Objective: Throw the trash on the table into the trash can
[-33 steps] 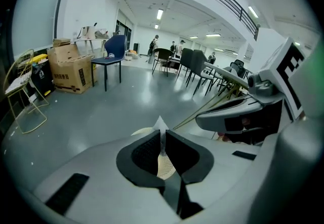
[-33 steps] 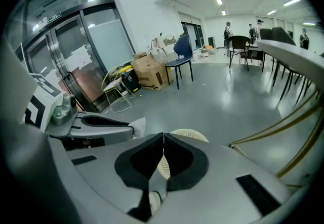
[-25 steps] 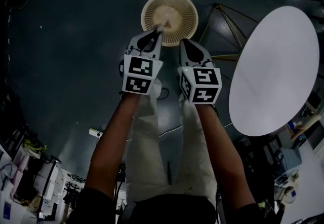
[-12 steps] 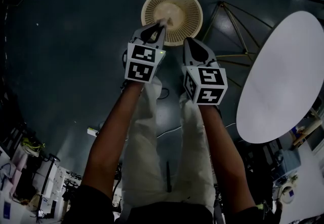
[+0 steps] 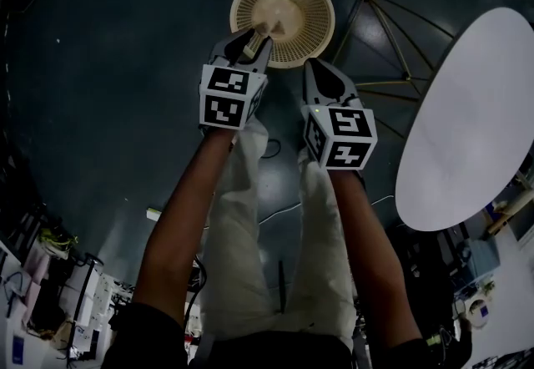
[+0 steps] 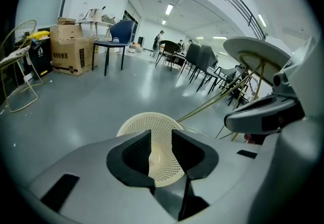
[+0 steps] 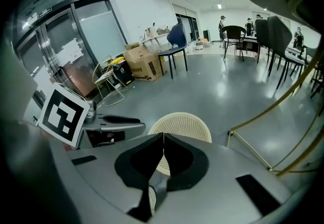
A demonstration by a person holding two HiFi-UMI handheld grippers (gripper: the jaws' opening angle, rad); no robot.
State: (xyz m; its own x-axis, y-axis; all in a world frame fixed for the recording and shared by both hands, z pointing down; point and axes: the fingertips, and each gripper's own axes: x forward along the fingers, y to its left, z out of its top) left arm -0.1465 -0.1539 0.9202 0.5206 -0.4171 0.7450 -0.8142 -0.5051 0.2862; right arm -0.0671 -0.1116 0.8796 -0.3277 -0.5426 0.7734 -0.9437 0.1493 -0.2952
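The trash can [image 5: 284, 17], a cream mesh basket, stands on the dark floor right in front of both grippers. My left gripper [image 5: 255, 38] hangs over its near rim, and its jaws have just been opening. In the left gripper view the left gripper [image 6: 161, 133] shows only the trash can [image 6: 136, 124] and its pale bottom through the gap. A small pale piece [image 5: 271, 27] shows just beyond its tips, inside the basket. My right gripper [image 5: 317, 68] is beside the can, a little nearer to me. The right gripper [image 7: 163, 137] is shut with nothing in it, above the trash can [image 7: 187, 124].
A white oval table [image 5: 471, 121] on thin gold legs [image 5: 380, 33] stands to the right of the can. Further off are chairs [image 6: 114, 40], cardboard boxes [image 6: 68, 50] and a wire rack [image 6: 17, 66]. Cables and gear lie on the floor behind my legs.
Both grippers have sunk toward the basket. The left jaws, closed on a pale bit at their tips before, now stand apart. The right jaws stay closed.
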